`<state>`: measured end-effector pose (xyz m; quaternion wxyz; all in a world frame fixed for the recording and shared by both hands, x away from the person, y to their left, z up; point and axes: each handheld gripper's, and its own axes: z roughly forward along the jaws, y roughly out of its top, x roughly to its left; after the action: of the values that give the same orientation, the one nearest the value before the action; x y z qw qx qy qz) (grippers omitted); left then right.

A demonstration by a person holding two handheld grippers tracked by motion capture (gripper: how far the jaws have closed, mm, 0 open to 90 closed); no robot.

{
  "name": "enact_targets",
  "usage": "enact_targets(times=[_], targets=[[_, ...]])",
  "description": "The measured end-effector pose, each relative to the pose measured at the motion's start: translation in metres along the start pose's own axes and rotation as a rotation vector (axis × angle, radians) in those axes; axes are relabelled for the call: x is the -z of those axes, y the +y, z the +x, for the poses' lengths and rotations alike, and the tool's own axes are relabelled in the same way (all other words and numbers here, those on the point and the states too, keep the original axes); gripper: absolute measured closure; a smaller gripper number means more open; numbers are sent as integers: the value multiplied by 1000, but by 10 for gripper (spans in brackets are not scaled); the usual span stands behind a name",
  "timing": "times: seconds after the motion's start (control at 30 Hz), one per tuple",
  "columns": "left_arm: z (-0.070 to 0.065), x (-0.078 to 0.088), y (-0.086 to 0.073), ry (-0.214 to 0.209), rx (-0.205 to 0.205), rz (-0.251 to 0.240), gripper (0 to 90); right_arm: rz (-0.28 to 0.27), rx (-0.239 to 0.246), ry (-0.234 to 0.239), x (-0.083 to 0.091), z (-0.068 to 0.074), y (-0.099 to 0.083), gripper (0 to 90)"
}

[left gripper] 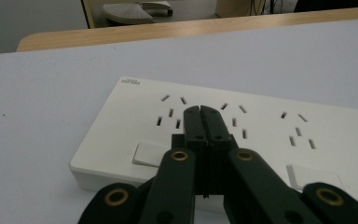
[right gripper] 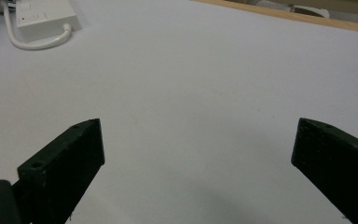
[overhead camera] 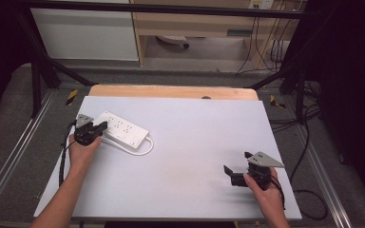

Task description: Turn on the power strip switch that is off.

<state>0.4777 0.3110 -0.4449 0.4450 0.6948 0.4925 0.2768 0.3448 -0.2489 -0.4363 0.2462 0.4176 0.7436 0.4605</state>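
Note:
A white power strip (overhead camera: 121,129) lies at the left of the pale table, its white cable (overhead camera: 142,150) looping off its right end. My left gripper (overhead camera: 100,126) hovers over the strip's near-left end with its jaws pressed together and nothing between them. In the left gripper view the closed tips (left gripper: 200,110) sit just above the socket holes of the power strip (left gripper: 261,135), between two flat white switches (left gripper: 150,154). My right gripper (overhead camera: 236,167) rests low at the table's right front, jaws wide apart and empty. The right gripper view shows the strip's end (right gripper: 44,17) far off at top left.
The table's pale sheet (overhead camera: 190,142) lies on a wooden top whose edge (overhead camera: 171,91) shows at the back. Black frame bars and cables stand around the table. A wooden cabinet (overhead camera: 195,28) stands on the floor behind.

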Motion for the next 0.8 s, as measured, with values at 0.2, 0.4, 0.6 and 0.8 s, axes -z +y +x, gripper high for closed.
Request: enact_targets(times=[0.2,0.4,0.6,0.8], targets=[[0,2,1,0,4,6,900,-2,-4,2,0,1,0,30],[-3,7,4,-16,2,-8,900,-3,-2,2,0,0,0,30],[-7,11,6,-47,6,-20,900,0,0,1,0,1,0,30],[-11,16,9,-56,-5,-21,890,-1,-3,2,0,1,1,30]])
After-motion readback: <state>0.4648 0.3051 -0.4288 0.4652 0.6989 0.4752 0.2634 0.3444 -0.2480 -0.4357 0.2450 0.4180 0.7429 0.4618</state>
